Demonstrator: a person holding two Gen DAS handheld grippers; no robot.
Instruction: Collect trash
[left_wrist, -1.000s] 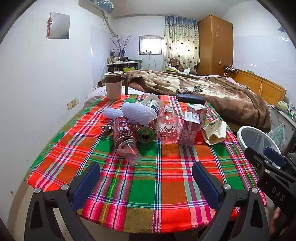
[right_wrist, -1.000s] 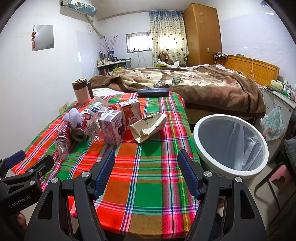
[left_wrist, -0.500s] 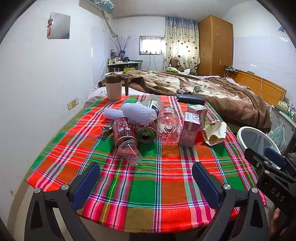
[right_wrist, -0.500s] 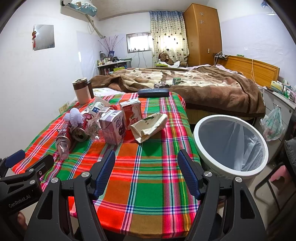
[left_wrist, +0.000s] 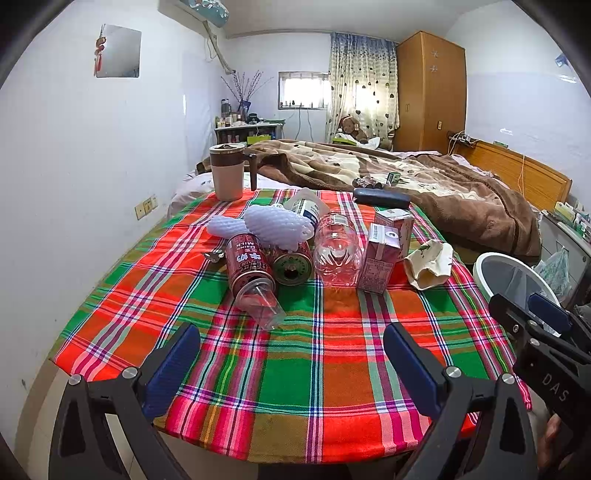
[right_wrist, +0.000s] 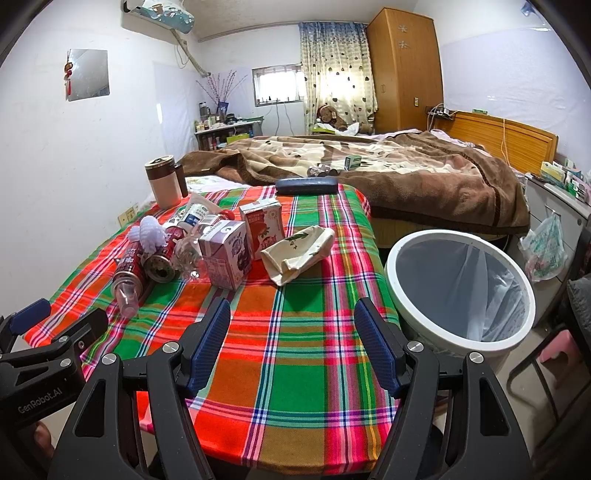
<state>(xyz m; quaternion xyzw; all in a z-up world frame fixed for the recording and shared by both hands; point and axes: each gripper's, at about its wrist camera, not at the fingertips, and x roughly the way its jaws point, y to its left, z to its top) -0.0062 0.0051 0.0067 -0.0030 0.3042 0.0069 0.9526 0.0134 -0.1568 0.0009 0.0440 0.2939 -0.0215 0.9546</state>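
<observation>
Trash lies in a cluster mid-table on the plaid cloth (left_wrist: 295, 362): a red milk-drink can (left_wrist: 248, 263) with a clear cup at its mouth, a second can (left_wrist: 292, 261), white foam netting (left_wrist: 275, 226), a clear plastic bottle (left_wrist: 337, 252), two drink cartons (left_wrist: 381, 258) (right_wrist: 263, 226) and a crumpled cream paper bag (left_wrist: 430, 263) (right_wrist: 300, 248). A white bin (right_wrist: 461, 288) with a clear liner stands right of the table. My left gripper (left_wrist: 291, 362) and right gripper (right_wrist: 293, 343) hover open and empty over the near table edge.
A brown-lidded mug (left_wrist: 228, 171) and a dark case (left_wrist: 381, 198) sit at the table's far edge. Behind is a bed with a brown blanket (right_wrist: 388, 173). A white wall runs along the left. A plastic bag (right_wrist: 545, 245) hangs beyond the bin.
</observation>
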